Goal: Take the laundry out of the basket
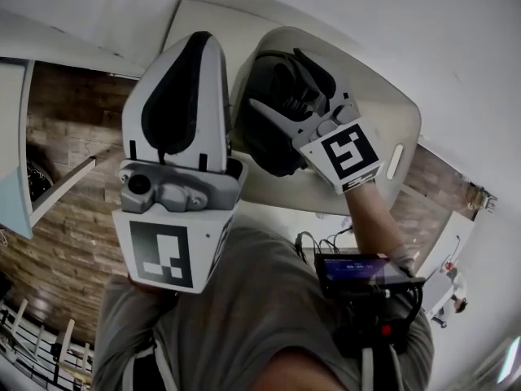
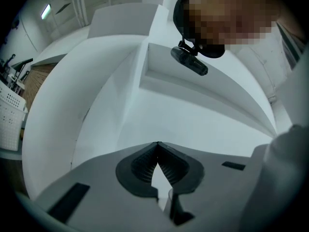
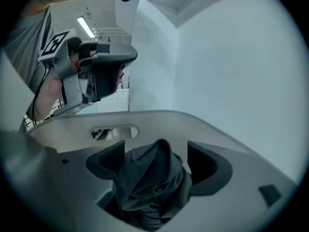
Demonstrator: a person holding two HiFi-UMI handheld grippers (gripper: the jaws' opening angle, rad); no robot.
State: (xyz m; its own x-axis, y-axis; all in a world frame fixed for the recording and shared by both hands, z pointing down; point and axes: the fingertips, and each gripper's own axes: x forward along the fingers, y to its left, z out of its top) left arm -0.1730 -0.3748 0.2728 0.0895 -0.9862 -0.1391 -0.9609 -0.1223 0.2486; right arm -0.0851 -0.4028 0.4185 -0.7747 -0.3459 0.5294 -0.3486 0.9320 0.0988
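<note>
A white laundry basket (image 1: 383,104) holds a dark grey garment (image 1: 269,149). My right gripper (image 1: 275,78) reaches into the basket over that garment. In the right gripper view its jaws (image 3: 157,151) stand wide open. The bunched dark garment (image 3: 149,182) rises between the pads, which do not press on it. The basket's rim (image 3: 193,122) with its handle slot (image 3: 113,132) lies just beyond. My left gripper (image 1: 200,39) is held up beside the basket, shut and empty. Its tips (image 2: 157,144) meet in front of bare white surfaces.
A screen device (image 1: 362,269) hangs on the person's chest below the right arm. Brown wood-look floor (image 1: 65,235) and a white rack (image 1: 32,332) lie to the left. A white perforated rack (image 2: 9,120) sits at the left gripper view's edge.
</note>
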